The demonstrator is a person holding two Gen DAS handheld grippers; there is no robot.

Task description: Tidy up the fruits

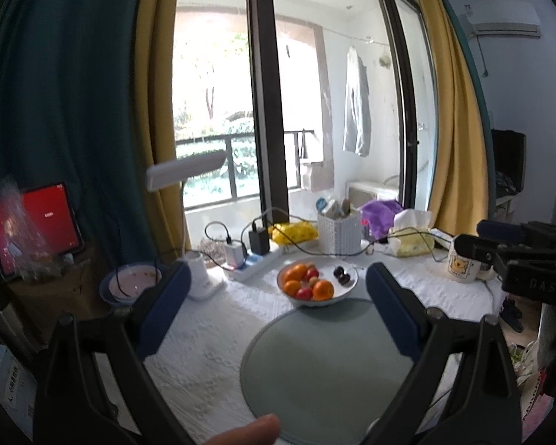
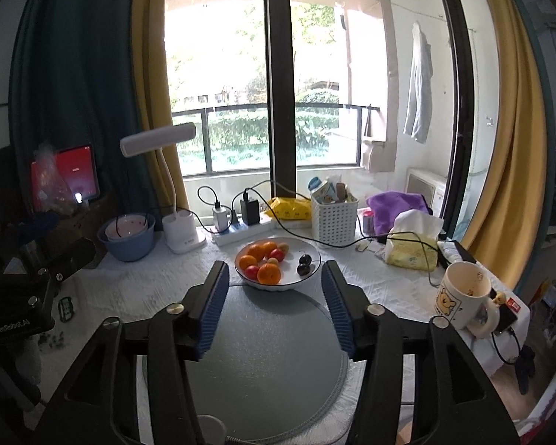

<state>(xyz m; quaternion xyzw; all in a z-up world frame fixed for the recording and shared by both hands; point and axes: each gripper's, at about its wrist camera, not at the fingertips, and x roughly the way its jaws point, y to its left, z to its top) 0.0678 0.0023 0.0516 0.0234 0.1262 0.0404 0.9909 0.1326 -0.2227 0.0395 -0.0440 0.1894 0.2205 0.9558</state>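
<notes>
Both hand-held grippers hang released and empty, left (image 1: 274, 293) and right (image 2: 275, 278), over the grey round mat (image 2: 263, 352); the fruit bowl (image 2: 311, 256) sits just beyond on the bench (image 2: 137, 285).

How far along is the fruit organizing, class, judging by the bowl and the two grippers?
Done: oranges, small red fruits and two dark cherries lie in the white bowl, cherries apart at its right. In hand: nothing; the left gripper and right gripper are open and empty above the round grey mat. Left: nothing obvious; no fruit shows outside the bowl.
</notes>
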